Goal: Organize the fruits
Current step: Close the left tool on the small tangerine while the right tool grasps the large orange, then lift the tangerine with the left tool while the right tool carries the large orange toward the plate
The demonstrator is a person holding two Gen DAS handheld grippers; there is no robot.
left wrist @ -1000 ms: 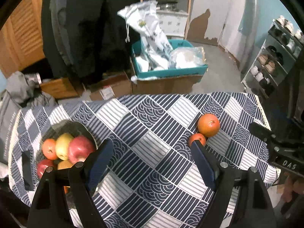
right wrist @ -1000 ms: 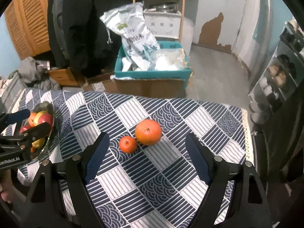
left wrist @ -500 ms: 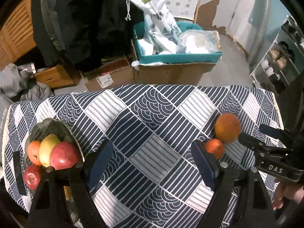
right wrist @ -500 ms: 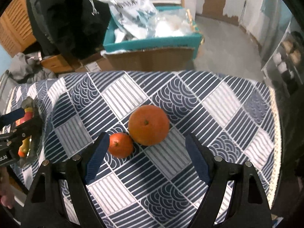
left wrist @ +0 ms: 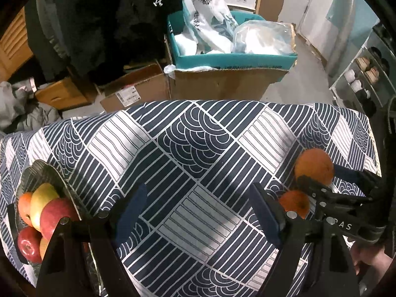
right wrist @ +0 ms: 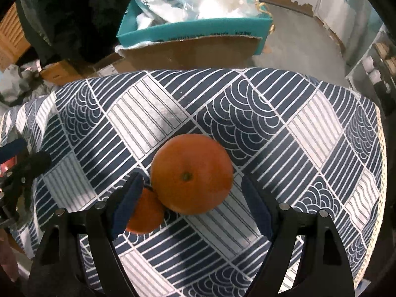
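1. Left wrist view: the left gripper (left wrist: 195,210) hangs open and empty over the middle of the patterned tablecloth (left wrist: 198,148). At the table's left edge, a dark bowl (left wrist: 37,173) already holds apples (left wrist: 55,214) and other fruit. Near the right edge, the large orange (left wrist: 313,165) and small orange (left wrist: 294,203) sit outside the bowl, the right gripper partly across them.

2. Right wrist view: the right gripper (right wrist: 190,204), jaws wide, straddles the large orange (right wrist: 191,173); the small orange (right wrist: 144,212) touches it, beside the left finger. Nothing is gripped. By appearances, two oranges remain to be moved.
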